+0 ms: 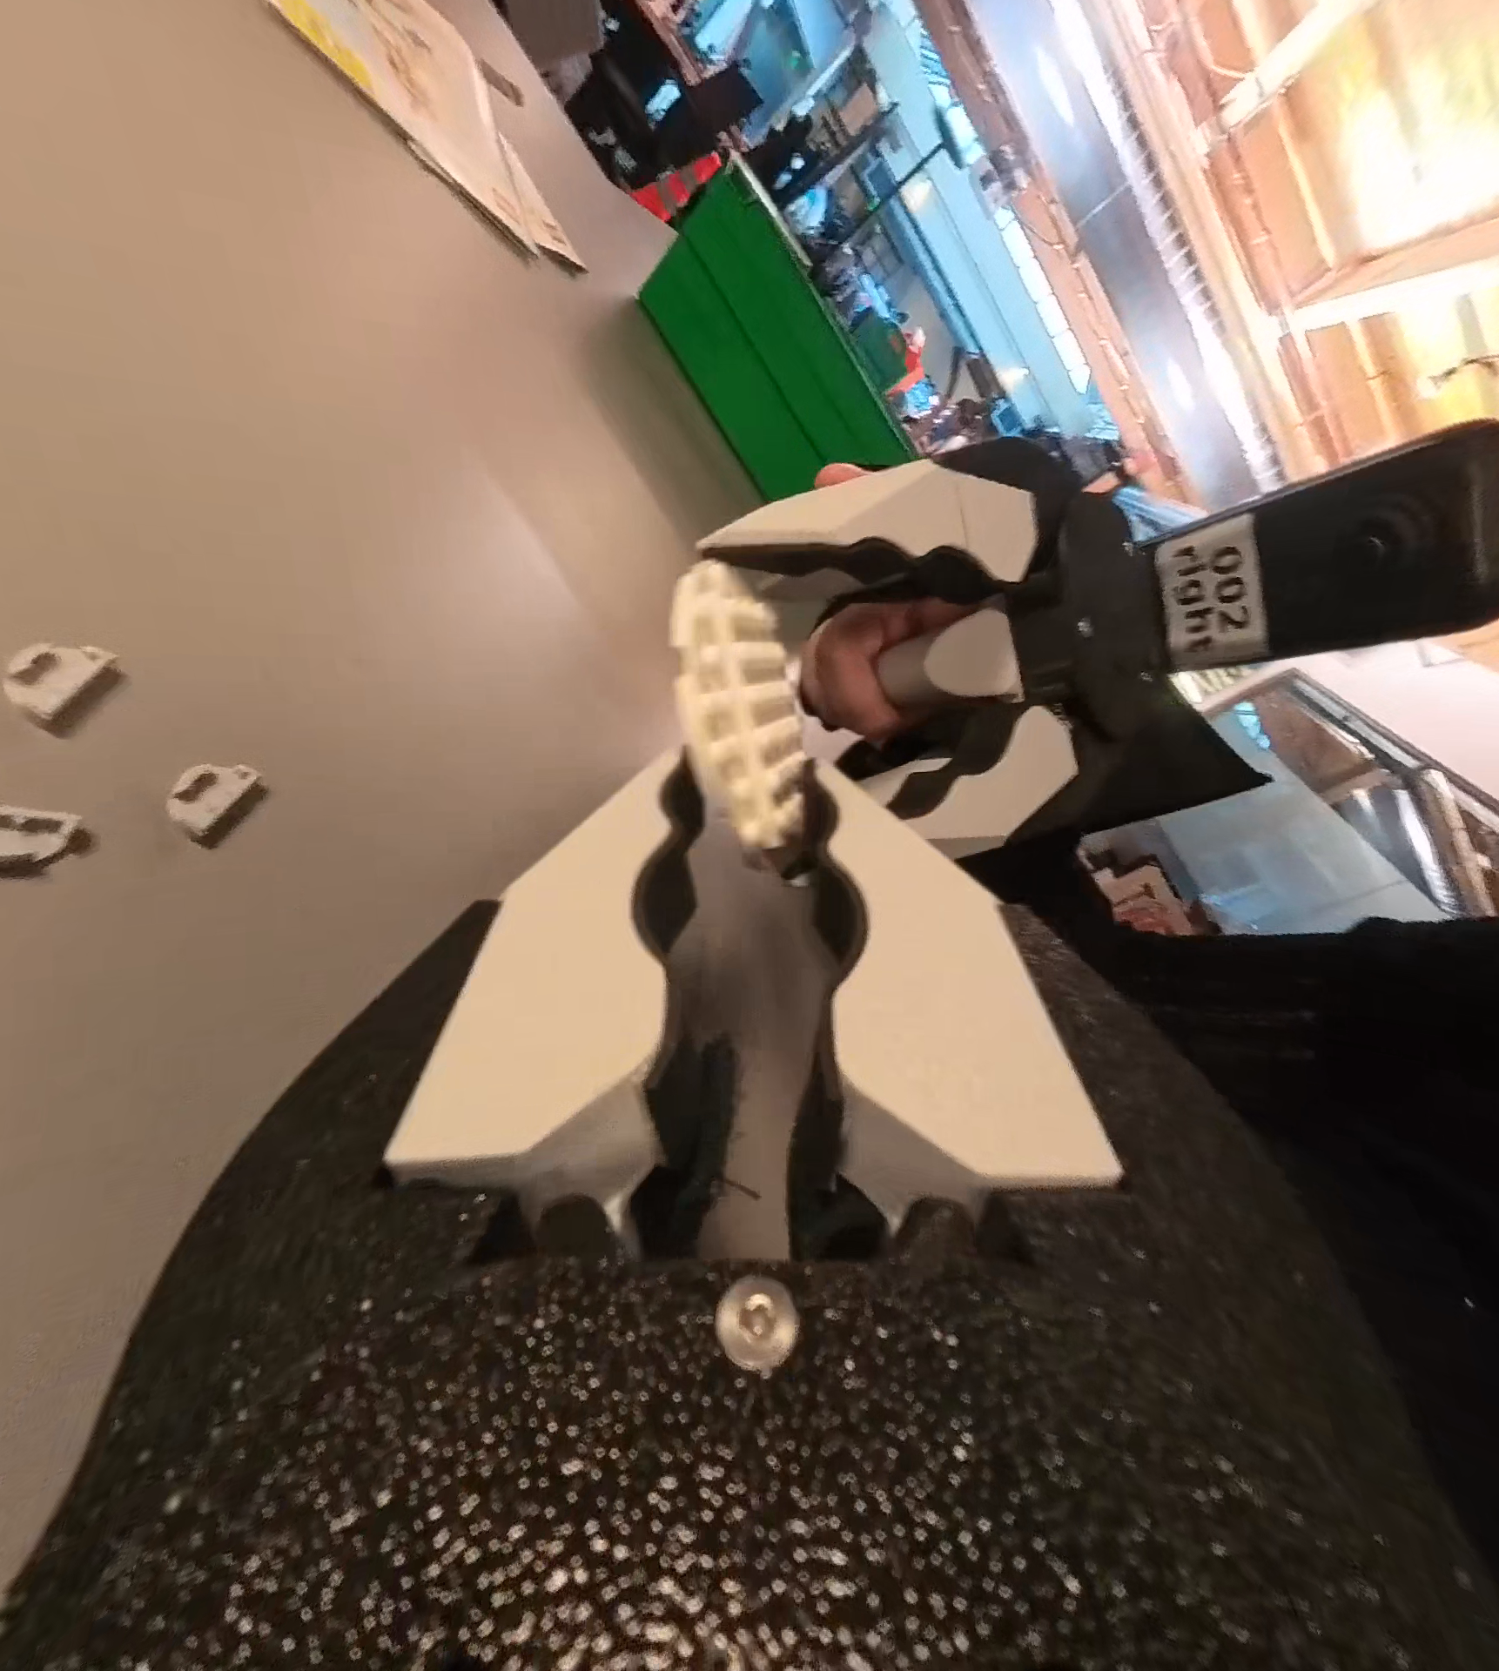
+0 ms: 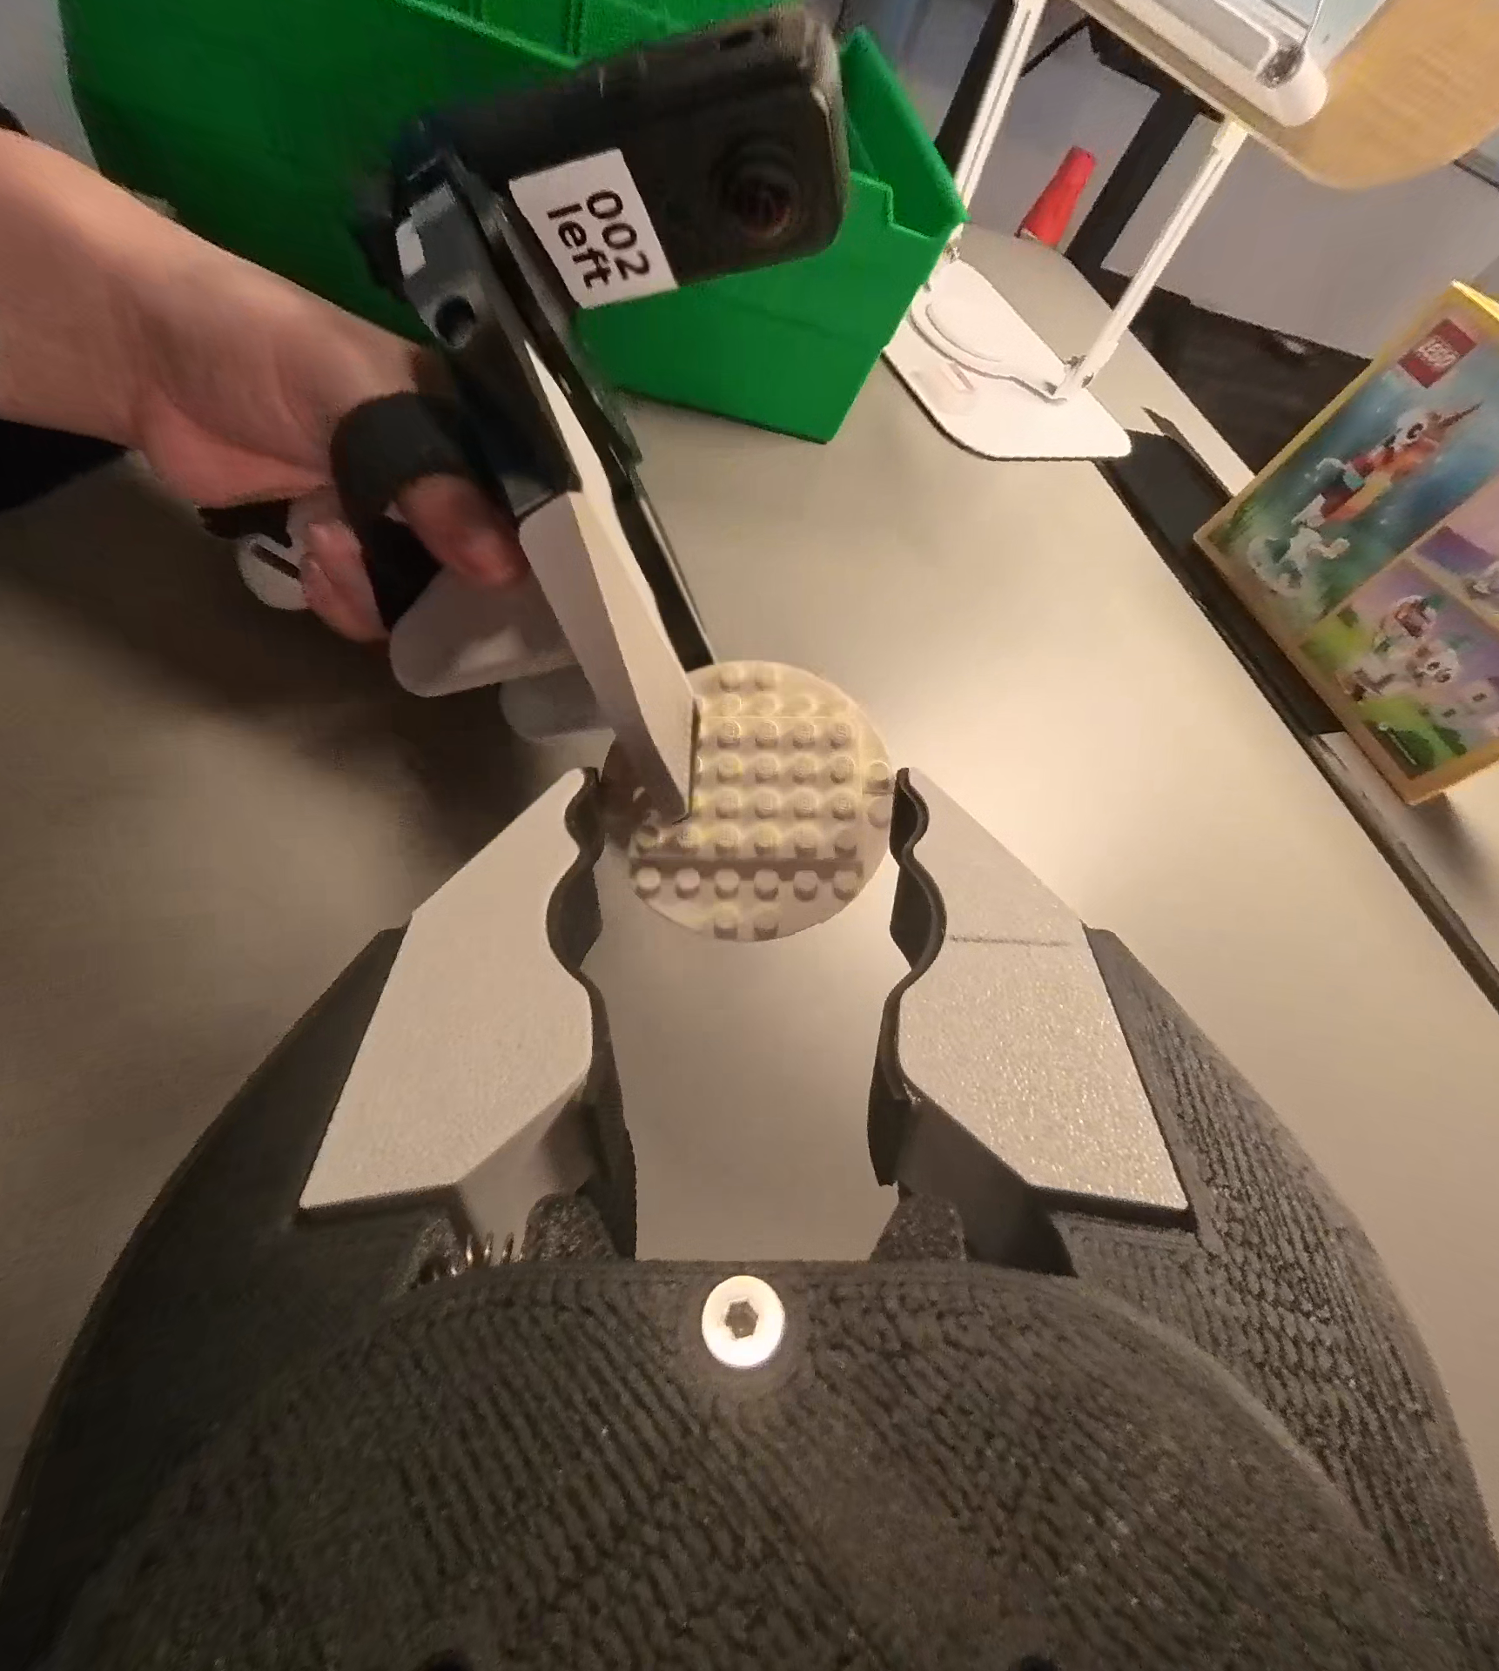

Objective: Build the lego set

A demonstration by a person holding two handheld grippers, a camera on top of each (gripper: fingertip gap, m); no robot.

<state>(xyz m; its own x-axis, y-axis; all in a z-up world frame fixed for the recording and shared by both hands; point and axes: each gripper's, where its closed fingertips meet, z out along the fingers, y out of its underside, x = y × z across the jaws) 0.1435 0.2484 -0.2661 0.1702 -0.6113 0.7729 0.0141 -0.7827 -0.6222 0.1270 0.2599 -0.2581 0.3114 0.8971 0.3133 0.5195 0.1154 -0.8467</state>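
A round white lego plate (image 2: pixel 764 814) is held in the air above the grey table (image 2: pixel 1044 678), pinched at its edge by the left gripper (image 1: pixel 759 818). In the left wrist view the plate (image 1: pixel 741 714) is seen from its underside, with the grid of ribs turned toward the camera, and it stands out from between the fingertips, which are clenched on its rim. In the right wrist view the studded top face is shown, and one finger (image 2: pixel 628 651) of the left gripper is laid over the left part of the plate. The hand (image 2: pixel 257 434) that holds this gripper is seen at the left, with a black strap around one finger.

The right gripper (image 2: pixel 741 796) is kept released, with its jaws spread wide. The plate is placed between its two fingertips, but it cannot be told whether they touch it. In the left wrist view the right gripper (image 1: pixel 782 660) is seen beyond the plate, its jaws apart on either side of it.

Three small white lego pieces (image 1: pixel 212 800) are scattered on the table at the left of the left wrist view, well apart from the plate. An instruction booklet (image 1: pixel 456 118) is laid farther back. A green bin (image 2: pixel 728 298) is standing behind the left gripper, and the lego box (image 2: pixel 1406 561) is leaned at the right edge of the table.
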